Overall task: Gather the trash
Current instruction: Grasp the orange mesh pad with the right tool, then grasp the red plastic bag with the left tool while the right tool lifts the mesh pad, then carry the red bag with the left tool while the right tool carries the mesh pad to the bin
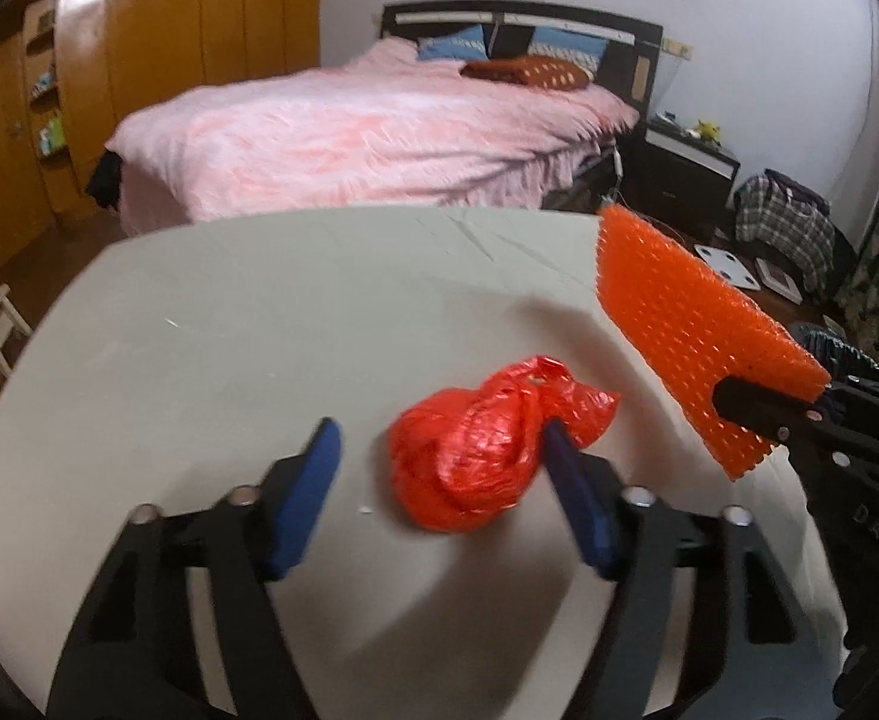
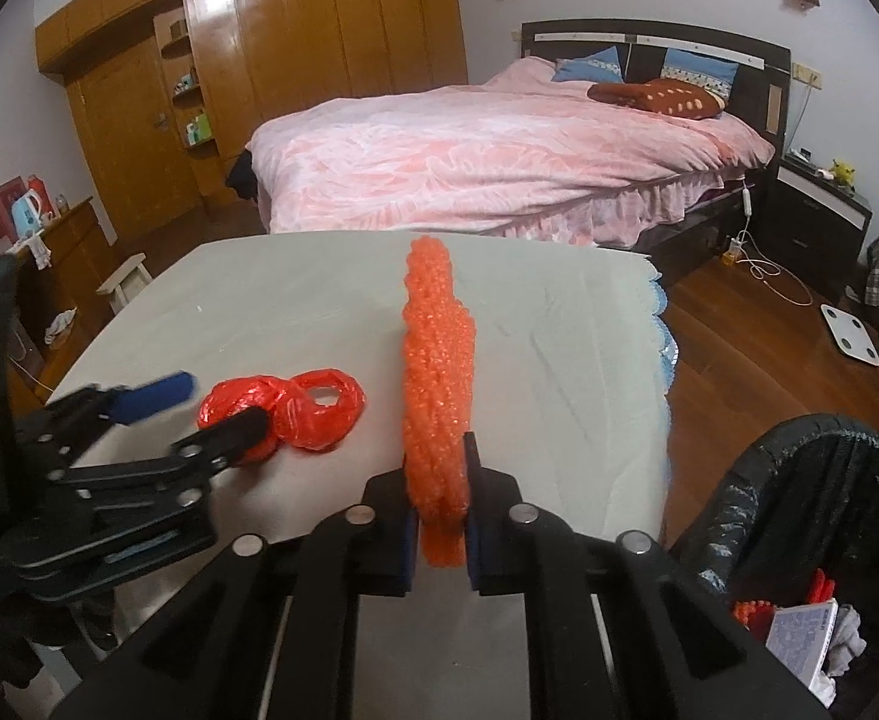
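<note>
A crumpled red plastic bag (image 1: pixel 469 468) lies on the pale cloth-covered table (image 1: pixel 229 330). My left gripper (image 1: pixel 439 429) stands around it. Its right blue pad (image 1: pixel 571 492) touches the bag, while the left pad (image 1: pixel 313 480) is a gap away from it. In the right wrist view the same bag (image 2: pixel 313 414) sits between the left gripper's (image 2: pixel 220 401) fingers. My right gripper (image 2: pixel 439 462) is shut on the lower end of an orange bubble-wrap sheet (image 2: pixel 436 360), held edge-on above the table (image 2: pixel 559 360). The left wrist view shows that sheet (image 1: pixel 679 324) lifted at the right.
A bin with a black liner (image 2: pixel 799 480) stands at the table's right edge and holds paper and orange scraps. Beyond the table is a bed with a pink cover (image 2: pixel 499 162). A white scale (image 2: pixel 853 333) lies on the wooden floor, and a small stool (image 2: pixel 127 279) stands at the left.
</note>
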